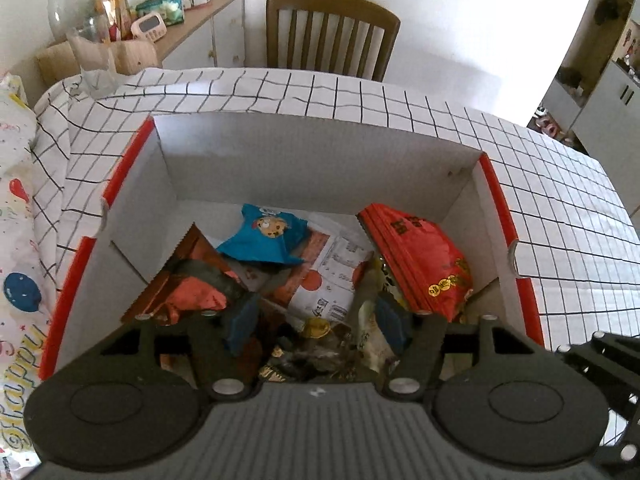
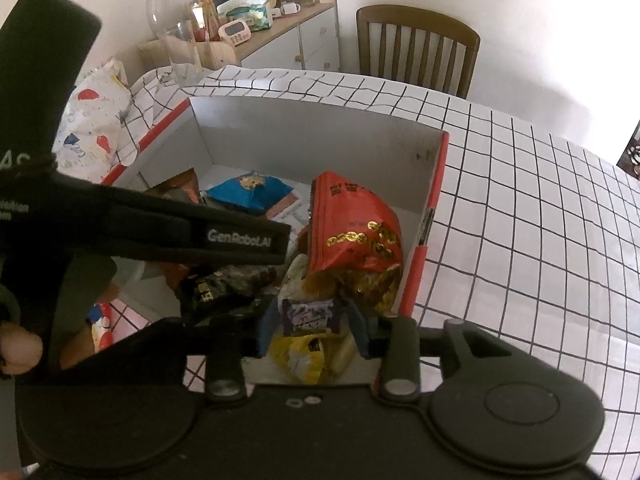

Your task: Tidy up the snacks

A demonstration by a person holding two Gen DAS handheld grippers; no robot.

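Observation:
An open white cardboard box with red edges [image 1: 312, 152] [image 2: 320, 140] stands on the checked tablecloth and holds several snack packs. Among them are a blue cookie pack [image 1: 264, 236] [image 2: 248, 192], a large red bag [image 1: 420, 256] [image 2: 356, 228] and a dark packet [image 2: 224, 288]. My left gripper [image 1: 316, 320] is open, low inside the box over the snacks, holding nothing. My right gripper [image 2: 312, 320] is shut on a small purple snack bar [image 2: 310, 314], just above the box's near right corner. The left gripper's body [image 2: 160, 224] crosses the right wrist view.
A wooden chair [image 1: 332, 28] stands behind the table. A sideboard [image 1: 200, 28] at the back left carries jars and clutter. A glass vase [image 1: 94, 40] stands at the table's far left corner. A balloon-print bag [image 1: 16, 208] lies left of the box.

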